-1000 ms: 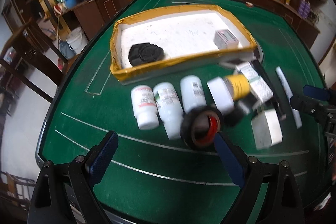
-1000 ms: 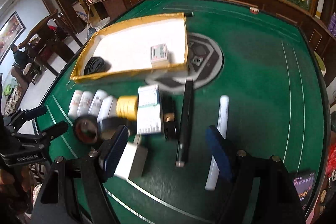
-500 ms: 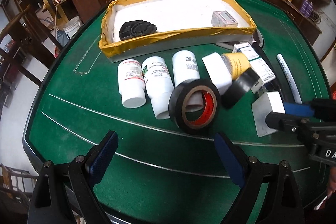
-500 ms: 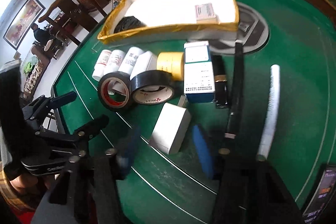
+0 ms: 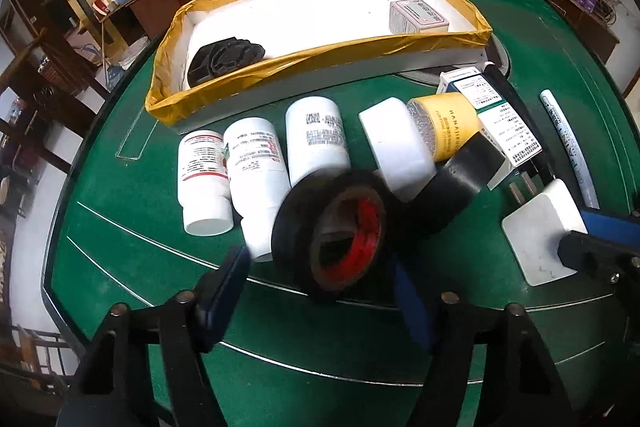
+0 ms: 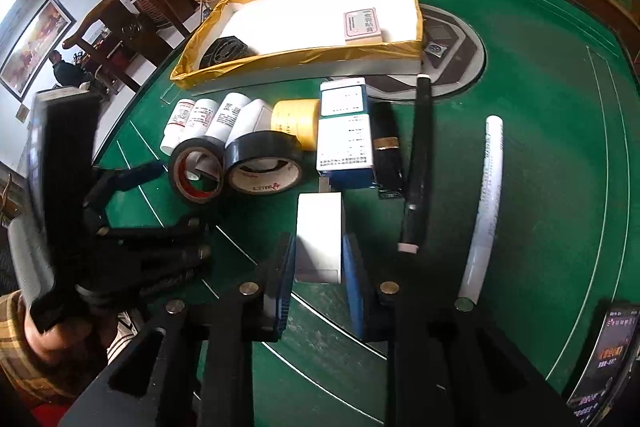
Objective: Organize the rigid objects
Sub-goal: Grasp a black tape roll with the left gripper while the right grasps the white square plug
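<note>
Right gripper (image 6: 319, 269): fingers closing on the white adapter (image 6: 320, 239) near the counter's (image 5: 160, 267) front edge. Left gripper (image 5: 320, 291): fingers half-wide, closing around the upright black tape roll (image 5: 334, 231), not yet gripping. Risk: the roll may roll away or topple. The yellow-lined tray (image 5: 280, 65) sits beyond.

- Tray (image 5: 320, 67) stands at the table's (image 5: 120, 267) far side; a box (image 5: 418, 17) lies inside at right.
- Bottles (image 5: 256, 163) lie in a row before the tray.
- Tape roll (image 5: 336, 231) stands on edge before the bottles.
- Adapter (image 6: 320, 231) lies right of the roll.
</note>
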`<state>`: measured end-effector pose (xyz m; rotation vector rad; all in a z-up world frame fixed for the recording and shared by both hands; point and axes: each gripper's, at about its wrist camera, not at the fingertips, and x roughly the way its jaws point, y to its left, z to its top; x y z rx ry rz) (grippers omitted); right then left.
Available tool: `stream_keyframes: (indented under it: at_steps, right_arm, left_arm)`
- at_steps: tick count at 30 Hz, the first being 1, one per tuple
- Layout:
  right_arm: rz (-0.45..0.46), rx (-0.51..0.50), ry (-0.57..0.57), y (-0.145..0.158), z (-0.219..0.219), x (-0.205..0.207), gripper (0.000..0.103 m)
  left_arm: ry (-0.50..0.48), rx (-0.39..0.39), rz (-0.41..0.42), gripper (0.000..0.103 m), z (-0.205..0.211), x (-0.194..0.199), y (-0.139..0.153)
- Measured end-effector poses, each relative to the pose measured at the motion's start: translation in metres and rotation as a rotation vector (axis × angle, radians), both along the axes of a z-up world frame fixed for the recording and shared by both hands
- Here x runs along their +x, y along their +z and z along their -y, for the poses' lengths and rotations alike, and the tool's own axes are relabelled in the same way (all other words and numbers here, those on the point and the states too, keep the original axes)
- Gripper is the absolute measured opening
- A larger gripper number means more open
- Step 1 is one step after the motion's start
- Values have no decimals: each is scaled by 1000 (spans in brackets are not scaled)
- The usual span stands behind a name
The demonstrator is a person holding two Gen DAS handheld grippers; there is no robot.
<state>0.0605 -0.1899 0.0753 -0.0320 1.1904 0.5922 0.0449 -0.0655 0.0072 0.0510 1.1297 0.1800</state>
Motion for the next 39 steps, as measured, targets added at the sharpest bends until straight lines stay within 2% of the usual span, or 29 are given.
stream_keyframes:
  at_steps: [2, 4, 8, 11, 12, 13, 14, 15, 16, 18, 22, 26, 31, 32, 34, 35, 37, 38, 39]
  right_arm:
    - [0, 2, -5, 0, 4, 0, 22]
    - [-1, 4, -4, 0, 7, 1, 22]
    - [-5, 5, 11, -1, 8, -1, 22]
    - [-5, 7, 23, -1, 8, -2, 22]
    - [-5, 10, 25, -1, 9, -1, 23]
    - [-6, 12, 26, -1, 9, -1, 23]
    - [-6, 14, 27, -1, 9, -1, 23]
    - [-7, 17, 28, -1, 9, -1, 23]
    - [-7, 18, 27, -1, 10, -1, 23]
    - [-9, 19, 27, -1, 10, -1, 23]
    - [-17, 24, 16, -2, 13, -1, 22]
    - [-3, 25, -2, 3, 19, -1, 22]
    - [-1, 42, -46, 5, 30, 3, 22]
    - [-1, 44, -51, 5, 31, 4, 22]
    - [3, 41, -60, 5, 33, 5, 22]
    - [6, 38, -65, 5, 34, 6, 22]
    - [6, 37, -73, 5, 37, 7, 22]
    - [7, 36, -76, 5, 38, 7, 22]
    - [7, 34, -78, 5, 40, 6, 22]
  left_arm:
    - [-2, -33, 12, 55, -2, -4, 3]
    - [8, -118, -3, 9, -9, -10, 4]
    - [37, -192, -22, 9, -18, -27, 1]
    - [54, -240, -4, 10, -26, -39, 4]
    - [58, -250, 3, 18, -29, -39, 5]
    - [64, -258, 9, 45, -30, -38, 7]
    - [75, -259, 19, 65, -31, -37, 11]
    - [96, -241, 57, 90, -32, -36, 18]
    - [106, -225, 94, 95, -31, -35, 25]
    - [99, -211, 112, 95, -29, -24, 32]
    - [43, -106, 65, 93, -15, 1, 28]
    - [-9, -106, 102, 92, -4, -2, 43]
    - [-135, -72, 136, 90, 21, 0, 59]
    - [-164, -61, 132, 87, 30, 2, 60]
    - [-215, -38, 103, 70, 45, 6, 53]
    - [-227, -31, 91, 65, 52, 6, 51]
    - [-251, 4, 63, 47, 63, 13, 40]
    - [-253, 15, 49, 42, 64, 17, 34]
    - [-247, 22, 38, 28, 66, 17, 31]
